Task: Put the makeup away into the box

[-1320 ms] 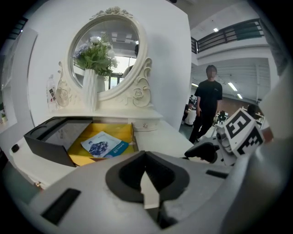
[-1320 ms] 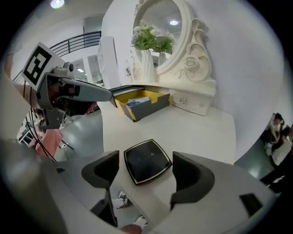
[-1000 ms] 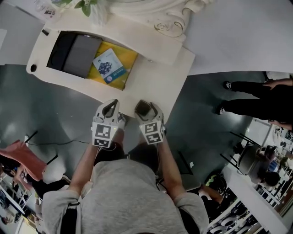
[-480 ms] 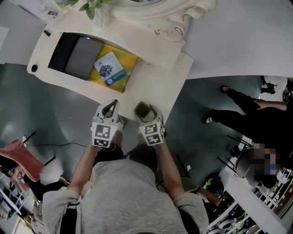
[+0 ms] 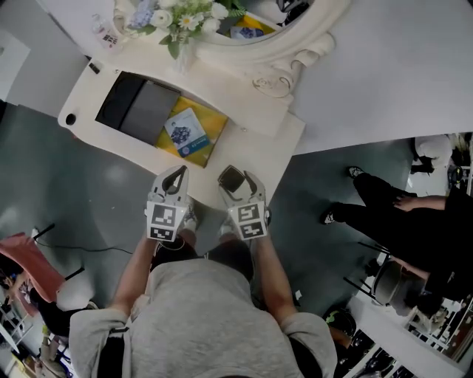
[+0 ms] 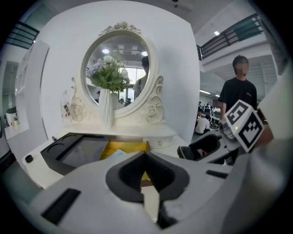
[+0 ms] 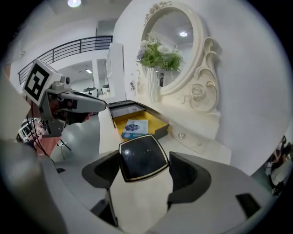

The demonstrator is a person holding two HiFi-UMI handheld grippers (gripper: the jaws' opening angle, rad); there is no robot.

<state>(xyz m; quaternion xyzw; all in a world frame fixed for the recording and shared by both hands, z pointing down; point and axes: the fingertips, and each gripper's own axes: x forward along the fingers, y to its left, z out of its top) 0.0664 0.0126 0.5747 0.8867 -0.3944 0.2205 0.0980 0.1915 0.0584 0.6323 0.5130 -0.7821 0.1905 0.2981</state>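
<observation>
The person stands at a white worktop [image 5: 255, 151] with a big round mirror [image 5: 284, 48] at the far side. White and blue flowers [image 5: 181, 16] stand in front of the mirror.

The right gripper [image 5: 236, 183] holds a small black square makeup case [image 5: 231, 178]. Its fingers [image 7: 187, 176] are clamped on the two sides of the case [image 7: 143, 157], which has a thin gold edge and a shiny lid. The case is up over the near edge of the worktop.

The left gripper [image 5: 177, 177] is just beside the right one, on its left. Its fingers [image 6: 137, 183] are pressed together and hold nothing.

The box [image 5: 148, 111] lies open on the worktop, farther away and to the left of both grippers. One part of it is dark and the other part is yellow. A little blue and white card [image 5: 186, 133] lies in the yellow part. The makeup case is not in the box; it is apart from it, in the right gripper.

Another person [image 5: 399, 218] in dark clothes stands on the grey floor [image 5: 81, 184], far to the right.
</observation>
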